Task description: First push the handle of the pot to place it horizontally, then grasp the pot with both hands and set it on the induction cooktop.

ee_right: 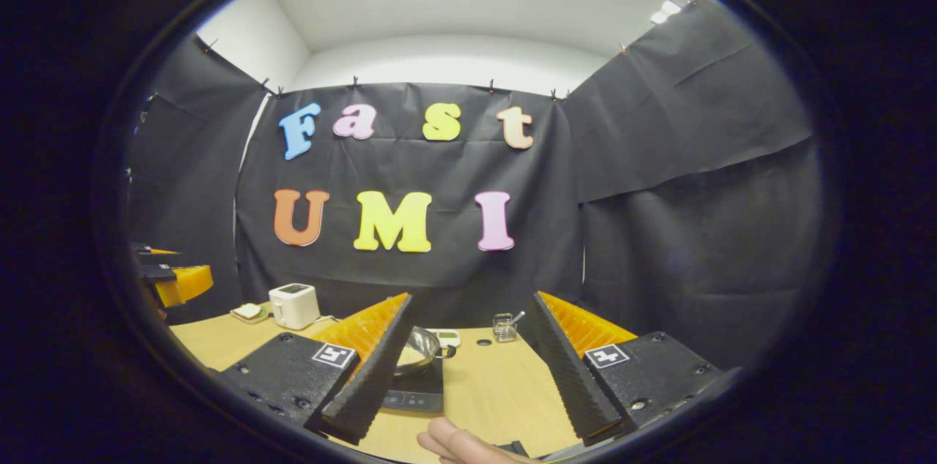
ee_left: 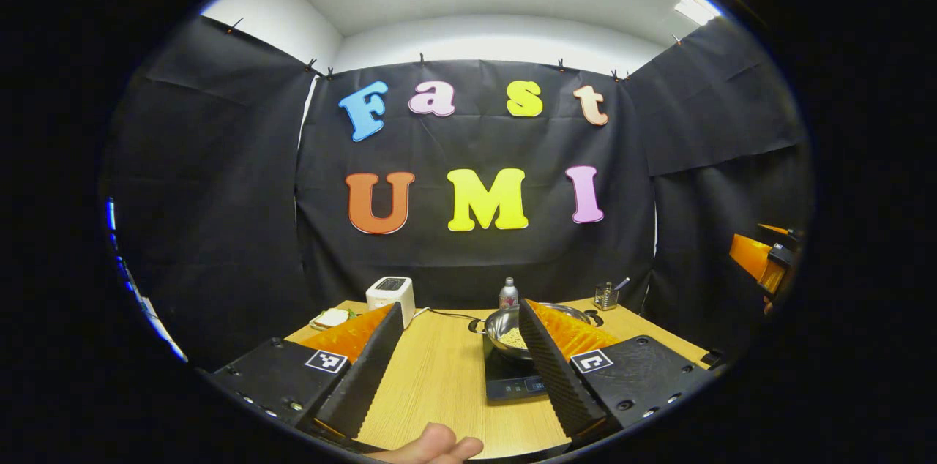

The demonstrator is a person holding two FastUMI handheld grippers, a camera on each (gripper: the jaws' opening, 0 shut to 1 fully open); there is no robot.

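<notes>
Both pairs of fingers stand spread wide and hold nothing, raised above the near edge of the wooden tabletop [ee_left: 439, 376]. From the left gripper [ee_left: 457, 369] you would look out on a shiny metal pot [ee_left: 509, 332], which sits on the black induction cooktop [ee_left: 512, 380] in the middle of the tabletop, partly hidden behind one finger. Something pale and grainy lies inside it. From the right gripper [ee_right: 468, 376] the same pot [ee_right: 413, 354] appears to the left, on the cooktop [ee_right: 421, 394], with a short dark handle [ee_right: 446, 351] poking out to the right.

By its look the pot is stiff, smooth steel, likely slippery at the rim and of moderate weight with its filling; kept level, the filling should stay put. A grip on opposite sides of the rim, or on the handle and the far rim, would seem the steadiest.

Farther back stand a white toaster [ee_left: 390, 294], a small bottle [ee_left: 508, 293] and a little wire holder [ee_left: 605, 296]. A plate of food [ee_left: 331, 317] lies beside the toaster. Bare fingertips [ee_left: 432, 446] of the person show at the near edge
</notes>
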